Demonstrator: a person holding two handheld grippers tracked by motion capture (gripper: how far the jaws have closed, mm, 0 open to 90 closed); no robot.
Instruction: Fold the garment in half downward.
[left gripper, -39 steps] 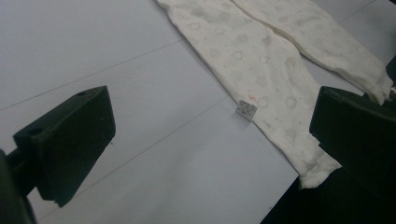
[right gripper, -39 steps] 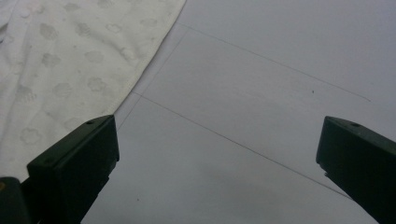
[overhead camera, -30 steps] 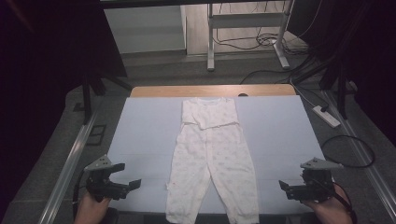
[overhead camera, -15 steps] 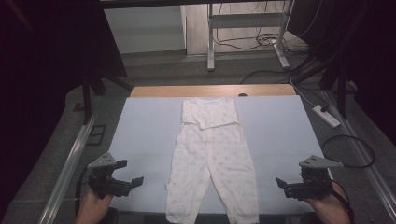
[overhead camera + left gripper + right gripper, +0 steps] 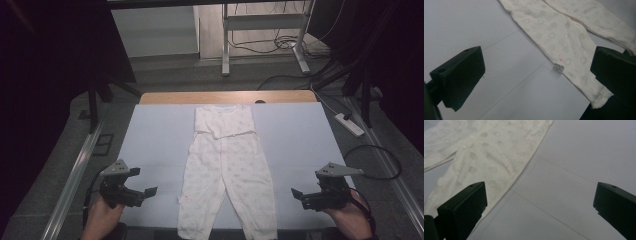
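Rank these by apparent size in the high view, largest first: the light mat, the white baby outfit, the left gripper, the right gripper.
1. light mat
2. white baby outfit
3. left gripper and right gripper: they look about alike, so no ranking between them.

A lab-style recording bay: dark curtains (image 5: 60, 45) flank a covered desk (image 5: 160, 135), with loose cables (image 5: 280, 45), a power strip (image 5: 348, 124) and metal frame legs (image 5: 226, 40) behind.
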